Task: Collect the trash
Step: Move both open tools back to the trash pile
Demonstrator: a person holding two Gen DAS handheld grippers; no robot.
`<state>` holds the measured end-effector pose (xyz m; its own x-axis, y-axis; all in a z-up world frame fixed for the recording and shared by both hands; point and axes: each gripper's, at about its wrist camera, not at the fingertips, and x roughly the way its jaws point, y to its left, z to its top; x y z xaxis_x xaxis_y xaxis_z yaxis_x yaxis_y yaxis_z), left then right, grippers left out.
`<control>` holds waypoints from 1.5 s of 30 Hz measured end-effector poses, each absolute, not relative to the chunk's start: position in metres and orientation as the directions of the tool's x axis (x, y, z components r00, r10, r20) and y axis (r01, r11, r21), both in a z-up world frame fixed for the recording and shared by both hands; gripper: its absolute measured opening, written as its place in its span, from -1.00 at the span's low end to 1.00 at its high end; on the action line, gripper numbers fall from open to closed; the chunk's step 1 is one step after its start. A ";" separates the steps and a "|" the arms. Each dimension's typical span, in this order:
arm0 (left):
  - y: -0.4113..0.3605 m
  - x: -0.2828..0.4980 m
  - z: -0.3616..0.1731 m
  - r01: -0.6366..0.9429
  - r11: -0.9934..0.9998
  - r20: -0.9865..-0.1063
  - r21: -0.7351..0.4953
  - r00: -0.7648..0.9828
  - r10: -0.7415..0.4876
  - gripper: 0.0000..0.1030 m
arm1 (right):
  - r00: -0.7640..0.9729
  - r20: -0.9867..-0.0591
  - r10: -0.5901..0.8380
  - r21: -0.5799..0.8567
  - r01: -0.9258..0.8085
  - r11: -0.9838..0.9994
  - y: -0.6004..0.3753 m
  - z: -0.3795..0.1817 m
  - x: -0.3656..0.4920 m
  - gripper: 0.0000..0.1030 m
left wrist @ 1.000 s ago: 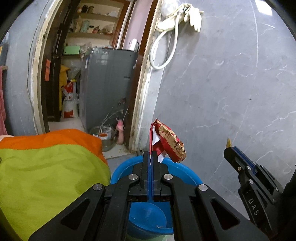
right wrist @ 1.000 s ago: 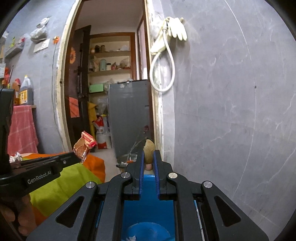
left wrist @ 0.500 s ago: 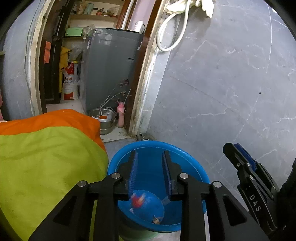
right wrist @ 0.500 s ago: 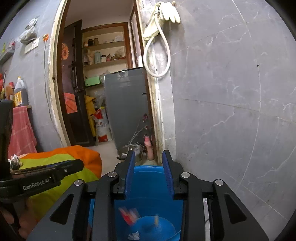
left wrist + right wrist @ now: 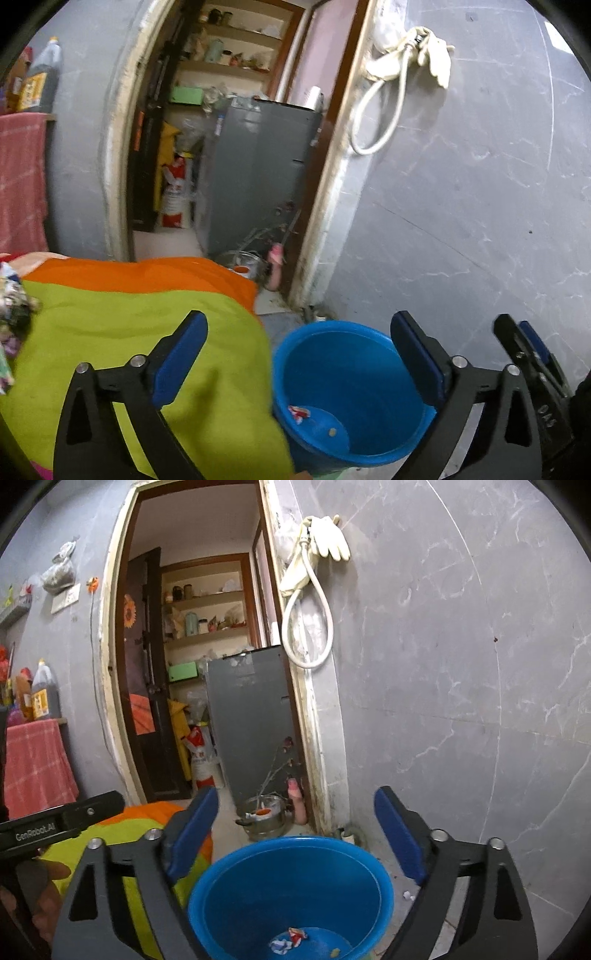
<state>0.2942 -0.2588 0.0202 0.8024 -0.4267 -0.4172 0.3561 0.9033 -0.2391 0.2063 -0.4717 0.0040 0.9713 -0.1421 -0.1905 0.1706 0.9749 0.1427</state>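
Now the left gripper [image 5: 299, 354] is spread wide and holds nothing, one finger over the green blanket [image 5: 122, 332], the other over the blue bucket [image 5: 354, 369]. Beside it, the right gripper [image 5: 295, 830] is likewise released and empty above the bucket [image 5: 291, 882]. A crumpled red-and-white wrapper [image 5: 291, 935] lies at the bucket's bottom, with a small yellowish scrap [image 5: 335, 951] nearby.

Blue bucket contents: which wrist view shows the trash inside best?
Right wrist. It looks down into the blue bucket, showing a red-white wrapper, a crumpled scrap and a yellowish bit. Left wrist sees the bucket obliquely: only the wrapper and one small bit.
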 end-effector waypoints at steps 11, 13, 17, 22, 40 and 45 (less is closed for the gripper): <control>-0.191 0.257 0.042 0.278 0.936 -0.382 -0.215 0.858 -0.342 0.90 | 0.989 -0.138 -0.059 0.135 0.077 0.988 -0.427 0.031 0.185 1.00; -0.180 0.248 0.045 0.270 0.941 -0.373 -0.206 0.867 -0.330 0.91 | 0.990 -0.134 -0.036 0.140 0.055 0.989 -0.415 0.036 0.182 1.00; -0.153 0.233 0.048 0.246 0.949 -0.363 -0.198 0.881 -0.304 0.95 | 0.991 -0.135 0.001 0.142 0.018 0.990 -0.390 0.044 0.177 1.00; -0.115 0.218 0.050 0.205 0.958 -0.357 -0.199 0.895 -0.266 0.95 | 0.991 -0.129 0.047 0.143 -0.029 0.989 -0.354 0.051 0.172 1.00; 0.024 0.190 0.022 -0.064 0.987 -0.432 -0.150 0.902 -0.006 0.95 | 0.953 -0.200 0.227 0.146 -0.201 0.969 -0.238 0.040 0.202 1.00; 0.049 0.197 0.008 -0.099 0.981 -0.487 -0.167 0.873 0.006 0.95 | 0.931 -0.251 0.265 0.135 -0.238 0.962 -0.216 0.029 0.216 1.00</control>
<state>0.1966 0.0489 0.0077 0.8734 0.0056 -0.4870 -0.0992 0.9810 -0.1666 0.2163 -0.2162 0.0285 0.9311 0.2651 -0.2508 -0.2376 0.9620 0.1347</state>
